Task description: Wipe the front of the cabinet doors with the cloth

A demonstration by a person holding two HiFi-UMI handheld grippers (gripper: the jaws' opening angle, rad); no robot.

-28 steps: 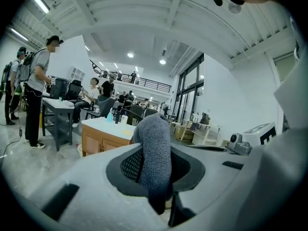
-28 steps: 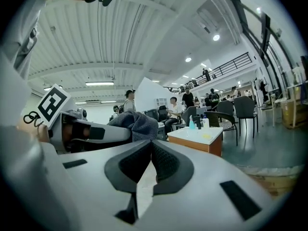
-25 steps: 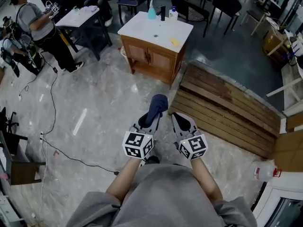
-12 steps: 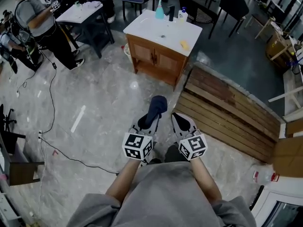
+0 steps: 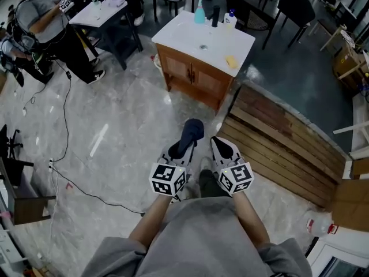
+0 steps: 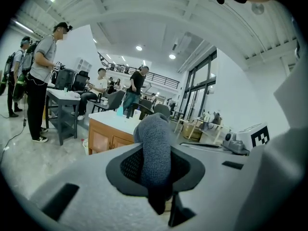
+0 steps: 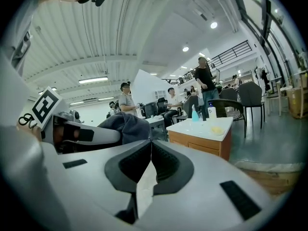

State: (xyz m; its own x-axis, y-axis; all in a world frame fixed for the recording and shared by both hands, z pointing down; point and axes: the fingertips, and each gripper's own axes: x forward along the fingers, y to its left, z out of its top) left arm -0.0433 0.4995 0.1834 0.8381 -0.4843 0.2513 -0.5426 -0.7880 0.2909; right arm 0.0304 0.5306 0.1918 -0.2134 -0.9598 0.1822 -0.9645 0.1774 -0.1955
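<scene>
A wooden cabinet (image 5: 193,77) with two doors and a white sink top stands across the marble floor, well ahead of both grippers. My left gripper (image 5: 180,152) is shut on a dark blue-grey cloth (image 5: 187,136), which sticks up from the jaws; in the left gripper view the cloth (image 6: 154,153) fills the gap between them. My right gripper (image 5: 222,150) is shut with nothing in it, held beside the left one near my waist. In the right gripper view the cabinet (image 7: 204,139) shows to the right and the cloth (image 7: 126,126) to the left.
A teal bottle (image 5: 199,14), other bottles and a yellow sponge (image 5: 232,62) sit on the cabinet top. A wooden slatted platform (image 5: 282,140) lies to the right. People stand by a desk (image 5: 101,13) at upper left, with cables (image 5: 63,172) on the floor.
The cabinet has shifted slightly right and down in the head view, so I have drawn a little closer. Both grippers keep the same pose and grip.
</scene>
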